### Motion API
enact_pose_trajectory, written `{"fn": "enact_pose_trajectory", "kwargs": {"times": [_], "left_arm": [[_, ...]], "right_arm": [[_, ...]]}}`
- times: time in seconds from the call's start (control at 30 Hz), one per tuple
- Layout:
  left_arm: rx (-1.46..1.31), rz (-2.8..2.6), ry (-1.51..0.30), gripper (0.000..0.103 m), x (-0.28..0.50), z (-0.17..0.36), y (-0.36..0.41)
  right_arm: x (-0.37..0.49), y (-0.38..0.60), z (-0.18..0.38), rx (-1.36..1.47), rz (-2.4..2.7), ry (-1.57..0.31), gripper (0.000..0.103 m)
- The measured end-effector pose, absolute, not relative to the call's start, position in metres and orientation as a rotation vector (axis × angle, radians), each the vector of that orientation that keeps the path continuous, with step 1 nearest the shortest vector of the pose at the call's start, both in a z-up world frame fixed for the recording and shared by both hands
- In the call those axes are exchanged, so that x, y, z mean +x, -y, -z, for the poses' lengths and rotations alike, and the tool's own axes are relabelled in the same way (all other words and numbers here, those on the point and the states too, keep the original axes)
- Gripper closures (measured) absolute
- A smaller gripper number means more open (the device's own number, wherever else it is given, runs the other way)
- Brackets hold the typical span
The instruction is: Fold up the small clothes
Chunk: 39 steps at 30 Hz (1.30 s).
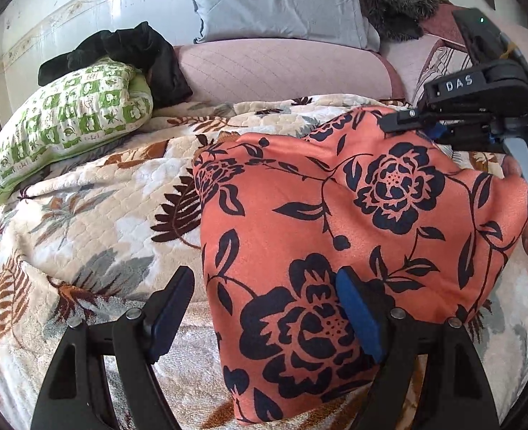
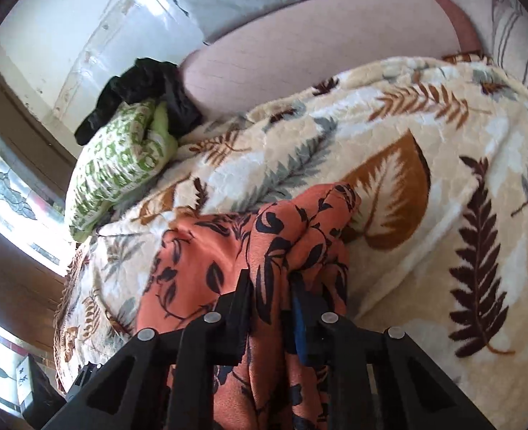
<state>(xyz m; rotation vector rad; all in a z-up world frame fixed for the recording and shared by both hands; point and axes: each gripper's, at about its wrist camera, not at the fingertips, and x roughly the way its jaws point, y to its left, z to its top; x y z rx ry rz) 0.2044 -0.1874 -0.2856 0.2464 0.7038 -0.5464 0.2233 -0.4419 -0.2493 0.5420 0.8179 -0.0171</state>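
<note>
Orange flowered cloth [image 1: 353,222], thin, limp and likely slippery, lies draped on the bed blanket [image 1: 95,215]; right claw [image 2: 269,286] pinches a bunched edge, left claw [image 1: 264,308] spread at the near hem, best gripped at corners.

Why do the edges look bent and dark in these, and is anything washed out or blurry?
Left wrist view: the fisheye lens curves the wall and darkens the corners; the orange floral garment is sharp. Right wrist view: the window at left is blown out white, and the cloth bunched in the right gripper looks slightly soft.
</note>
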Motion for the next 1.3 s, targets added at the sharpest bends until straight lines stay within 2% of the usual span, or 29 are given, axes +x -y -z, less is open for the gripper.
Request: {"fn": "enact_pose_trajectory", "kwargs": {"times": [0.17,0.27,0.33,0.37,0.57,0.63,0.73,0.83,0.87,1.0,1.3], "left_arm": [[0.257,0.504,-0.696,0.021,0.209,0.290,0.196],[0.229,0.495,-0.715,0.016,0.212,0.297,0.198],[0.234,0.484,-0.714,0.012,0.214,0.298,0.199],[0.236,0.481,-0.715,0.012,0.214,0.296,0.199],[0.182,0.468,-0.765,0.012,0.223,0.292,0.193],[0.184,0.465,-0.766,0.012,0.222,0.292,0.193],[0.199,0.454,-0.759,0.012,0.220,0.292,0.194],[0.209,0.456,-0.757,0.012,0.219,0.291,0.196],[0.213,0.452,-0.757,0.012,0.218,0.292,0.196],[0.220,0.443,-0.750,0.012,0.218,0.291,0.196],[0.217,0.432,-0.763,0.012,0.216,0.290,0.196]], "right_arm": [[0.236,0.424,0.234,0.385,0.050,-0.695,0.084],[0.264,0.447,0.279,0.277,0.281,-0.838,0.084],[0.273,0.470,0.318,0.339,0.336,-1.012,0.084],[0.269,0.478,0.321,0.418,0.335,-1.008,0.084],[0.238,0.458,0.233,0.403,0.220,-0.769,0.083],[0.235,0.437,0.216,0.391,0.106,-0.759,0.083],[0.235,0.410,0.225,0.352,0.041,-0.847,0.083],[0.247,0.405,0.278,0.333,0.075,-1.051,0.082],[0.246,0.412,0.293,0.363,0.066,-1.064,0.082],[0.231,0.431,0.281,0.544,0.076,-1.021,0.082],[0.163,0.405,0.249,0.490,0.083,-1.001,0.082]]}}
